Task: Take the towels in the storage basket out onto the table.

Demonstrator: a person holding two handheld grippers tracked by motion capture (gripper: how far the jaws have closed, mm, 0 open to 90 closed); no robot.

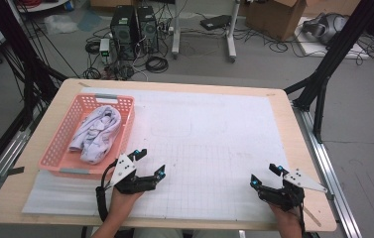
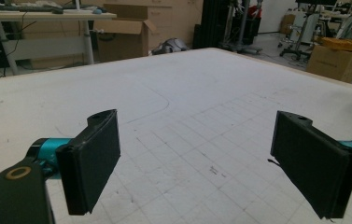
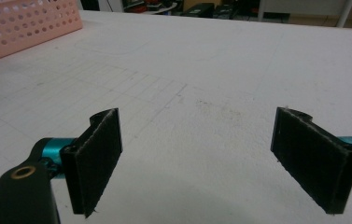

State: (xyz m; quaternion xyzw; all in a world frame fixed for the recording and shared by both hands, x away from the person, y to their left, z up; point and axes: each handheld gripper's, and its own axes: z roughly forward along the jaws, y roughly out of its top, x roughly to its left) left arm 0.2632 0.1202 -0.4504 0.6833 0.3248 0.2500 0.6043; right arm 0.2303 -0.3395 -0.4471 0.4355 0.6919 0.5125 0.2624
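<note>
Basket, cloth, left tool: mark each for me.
Basket [image 1: 65,140], high view, on its left pink wall.
Cloth [image 1: 97,134], high view, middle of the white bundle.
Left tool [image 1: 150,162], high view, midway between its open jaw tips.

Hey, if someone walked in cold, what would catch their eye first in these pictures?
Probably the pink basket at the table's left, with crumpled white clothes piled inside. Next, the two black grippers near the front edge: the left gripper just beside the basket, the right gripper far across, both with jaws wide open over the bare white gridded mat.
</note>
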